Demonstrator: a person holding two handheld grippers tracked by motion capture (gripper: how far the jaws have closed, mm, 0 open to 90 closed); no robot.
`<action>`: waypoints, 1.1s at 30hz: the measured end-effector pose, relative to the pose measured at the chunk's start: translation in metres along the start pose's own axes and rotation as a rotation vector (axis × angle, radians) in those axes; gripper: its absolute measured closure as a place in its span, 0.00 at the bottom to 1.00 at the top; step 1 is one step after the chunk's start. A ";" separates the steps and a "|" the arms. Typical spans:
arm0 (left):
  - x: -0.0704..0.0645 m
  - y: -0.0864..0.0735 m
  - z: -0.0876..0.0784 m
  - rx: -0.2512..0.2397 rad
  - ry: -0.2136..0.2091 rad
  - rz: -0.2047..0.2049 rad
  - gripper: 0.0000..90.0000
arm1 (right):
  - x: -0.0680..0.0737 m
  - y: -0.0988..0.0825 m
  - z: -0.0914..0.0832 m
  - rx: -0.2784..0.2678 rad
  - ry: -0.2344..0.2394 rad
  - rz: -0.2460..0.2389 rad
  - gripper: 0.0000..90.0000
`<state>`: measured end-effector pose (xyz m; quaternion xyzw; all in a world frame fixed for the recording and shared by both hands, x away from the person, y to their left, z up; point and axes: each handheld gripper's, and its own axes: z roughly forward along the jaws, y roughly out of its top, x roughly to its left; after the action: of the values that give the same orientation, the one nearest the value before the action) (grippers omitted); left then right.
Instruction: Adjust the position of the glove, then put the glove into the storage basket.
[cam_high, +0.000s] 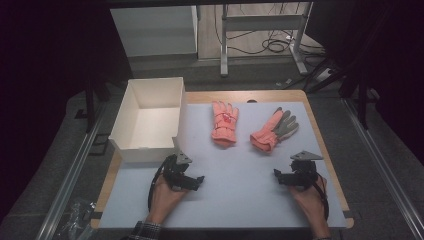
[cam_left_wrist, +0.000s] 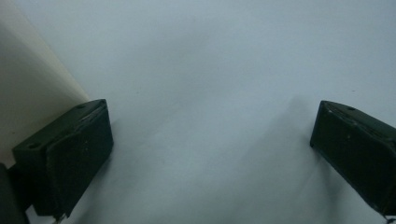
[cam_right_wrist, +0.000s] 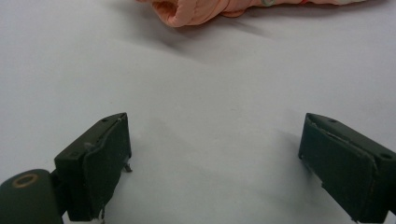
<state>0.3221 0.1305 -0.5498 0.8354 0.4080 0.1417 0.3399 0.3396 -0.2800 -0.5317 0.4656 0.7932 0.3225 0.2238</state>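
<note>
Two orange gloves lie on the pale mat: one (cam_high: 224, 123) flat near the middle with its cuff toward me, the other (cam_high: 274, 129) to its right, angled, with grey fingers. An open white box (cam_high: 148, 118) stands at the left. My left gripper (cam_high: 196, 183) rests low on the mat just in front of the box, jaws wide apart and empty (cam_left_wrist: 212, 144). My right gripper (cam_high: 278, 176) sits on the mat below the right glove, also open and empty (cam_right_wrist: 212, 154); a glove cuff (cam_right_wrist: 196, 11) lies ahead of it.
The box's wall (cam_left_wrist: 28, 98) is close on the left of my left gripper. The wooden table edge (cam_high: 320, 135) borders the mat. Beyond the table stand a desk frame (cam_high: 260, 30) and cables on the floor.
</note>
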 end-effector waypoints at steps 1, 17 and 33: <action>0.000 0.000 0.000 0.000 0.000 0.000 0.00 | 0.000 0.000 0.000 0.000 0.000 0.000 0.10; 0.001 0.000 0.000 -0.003 -0.004 -0.001 0.00 | 0.000 0.007 -0.002 0.025 0.011 -0.019 0.20; 0.001 0.000 0.000 -0.003 -0.004 -0.003 0.00 | -0.021 0.060 0.002 -0.022 0.029 0.004 0.28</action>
<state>0.3225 0.1311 -0.5498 0.8347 0.4083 0.1400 0.3421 0.3864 -0.2768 -0.4883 0.4601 0.7917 0.3382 0.2169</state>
